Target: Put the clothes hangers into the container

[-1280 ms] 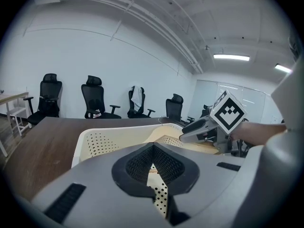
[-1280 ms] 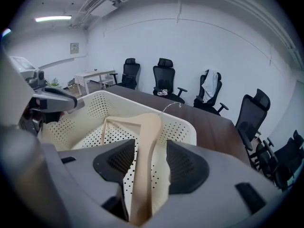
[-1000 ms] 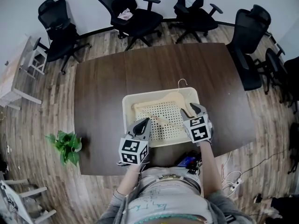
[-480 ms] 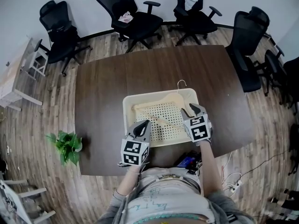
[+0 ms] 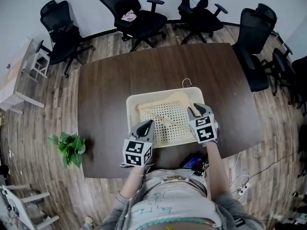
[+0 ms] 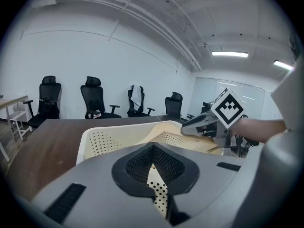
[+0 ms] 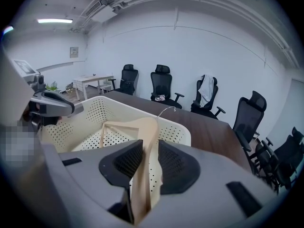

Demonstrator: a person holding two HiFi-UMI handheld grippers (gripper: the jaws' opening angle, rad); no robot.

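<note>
At lower centre, the right hand-held gripper [image 5: 196, 110] has just been closing its jaws on one arm of the light, stiff pale wooden clothes hanger [image 5: 165, 101], a sensible hold, inside the cream perforated plastic basket [image 5: 129, 115] on the dark desk [image 5: 110, 90], while the left hand-held gripper [image 5: 145, 127] hovers pinched together and empty.

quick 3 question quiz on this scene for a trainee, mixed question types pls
1. What stands between the jaws of the right gripper?
2. The basket sits on: A) a chair B) the dark table C) the floor
3. True or false: the left gripper holds a hanger.

Key
1. The wooden hanger, which lies in the basket; the jaws have just been closing onto it.
2. B
3. False; its jaws are together with nothing between them.
</note>
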